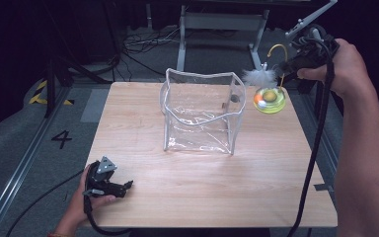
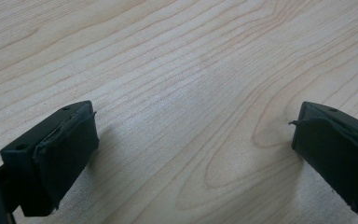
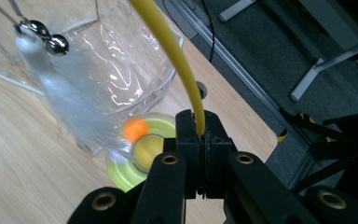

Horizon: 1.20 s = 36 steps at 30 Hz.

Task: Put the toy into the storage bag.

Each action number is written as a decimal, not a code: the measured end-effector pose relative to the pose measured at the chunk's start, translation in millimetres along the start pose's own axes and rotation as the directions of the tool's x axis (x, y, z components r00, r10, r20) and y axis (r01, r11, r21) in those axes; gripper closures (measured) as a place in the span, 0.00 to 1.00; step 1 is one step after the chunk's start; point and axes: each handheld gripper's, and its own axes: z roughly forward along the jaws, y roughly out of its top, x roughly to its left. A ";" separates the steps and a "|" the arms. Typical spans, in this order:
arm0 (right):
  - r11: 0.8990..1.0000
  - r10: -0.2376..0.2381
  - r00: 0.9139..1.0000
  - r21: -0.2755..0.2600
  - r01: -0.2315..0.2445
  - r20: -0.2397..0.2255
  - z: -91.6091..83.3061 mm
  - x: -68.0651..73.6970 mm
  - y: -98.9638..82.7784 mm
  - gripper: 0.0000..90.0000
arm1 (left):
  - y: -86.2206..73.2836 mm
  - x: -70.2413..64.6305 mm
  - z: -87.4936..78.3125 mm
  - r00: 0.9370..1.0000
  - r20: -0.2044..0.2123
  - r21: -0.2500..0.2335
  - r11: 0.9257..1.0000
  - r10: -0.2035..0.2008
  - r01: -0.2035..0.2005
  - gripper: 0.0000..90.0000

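Hanging from the right gripper, a cat toy is held up in the air past the right end of the tabletop. Its thin yellow wand is pinched tight between the shut jaws. A white feather and little bells are seen dangling from the wand, and the round green base with an orange ball is hung below. The clear bag is stood open in the middle of the tabletop, and nothing is seen inside it. The left gripper is rested at the near left corner, with its jaws spread wide and nothing between them. So the picking up looks done. The toy is not yet put into the bag, which seems to be the part left.
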 end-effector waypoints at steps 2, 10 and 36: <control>1.000 0.003 1.000 -0.016 -0.003 -0.010 -0.3 0.5 5.7 0.98 | 0.0 0.0 0.0 1.000 0.000 0.000 1.000 0.000 0.000 0.01; 0.999 -0.016 1.000 -0.044 0.016 -0.014 -5.6 6.4 26.4 0.98 | 0.0 -0.1 0.1 1.000 -0.001 -0.002 1.000 -0.001 0.001 0.01; 0.995 -0.082 0.996 -0.054 0.080 -0.041 11.3 33.2 67.9 0.98 | 0.0 -0.1 0.0 1.000 0.000 -0.001 1.000 -0.001 0.001 0.01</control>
